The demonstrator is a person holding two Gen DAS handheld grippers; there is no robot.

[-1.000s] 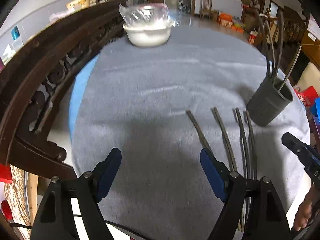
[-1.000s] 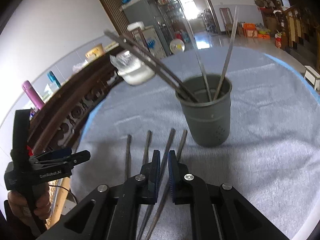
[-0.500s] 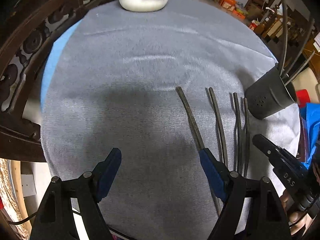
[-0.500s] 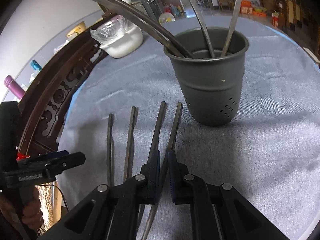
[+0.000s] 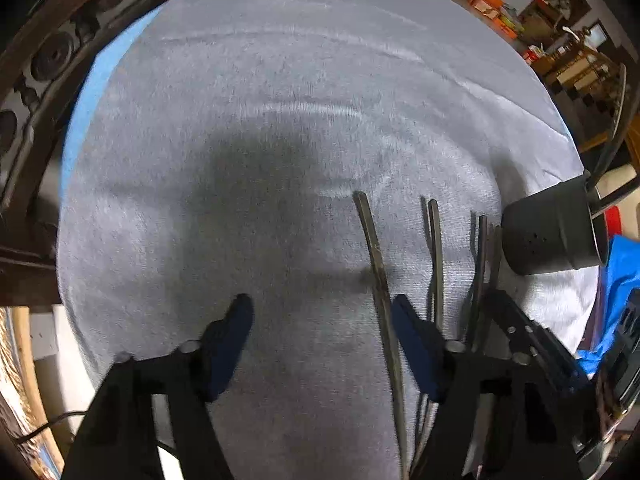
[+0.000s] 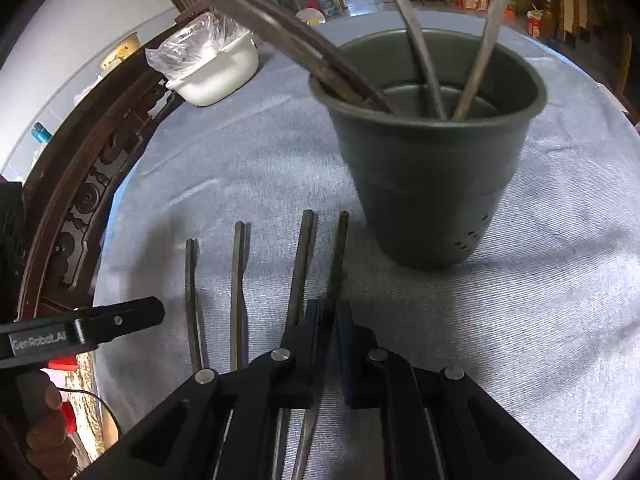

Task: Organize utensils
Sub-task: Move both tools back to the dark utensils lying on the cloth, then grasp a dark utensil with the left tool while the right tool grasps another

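Several dark chopsticks lie side by side on the grey cloth [image 6: 248,168]. A dark grey cup [image 6: 432,184] stands behind them with several chopsticks leaning in it; it also shows in the left wrist view [image 5: 548,232]. My right gripper [image 6: 329,316] sits low with its jaws narrowly apart around the rightmost chopstick [image 6: 338,248]; whether they grip it is unclear. My left gripper [image 5: 320,320] is open and empty, low over the cloth, with the leftmost chopstick [image 5: 374,248] just inside its right finger.
A white bowl [image 6: 216,76] covered in plastic stands at the far side of the table. A carved dark wooden chair back [image 6: 92,172] curves along the table's left edge. Blue fabric [image 5: 616,280] lies beyond the table's right edge.
Both grippers have moved down and forward toward the chopsticks. The right gripper's fingers now straddle the rightmost chopstick, and the cup looms larger.
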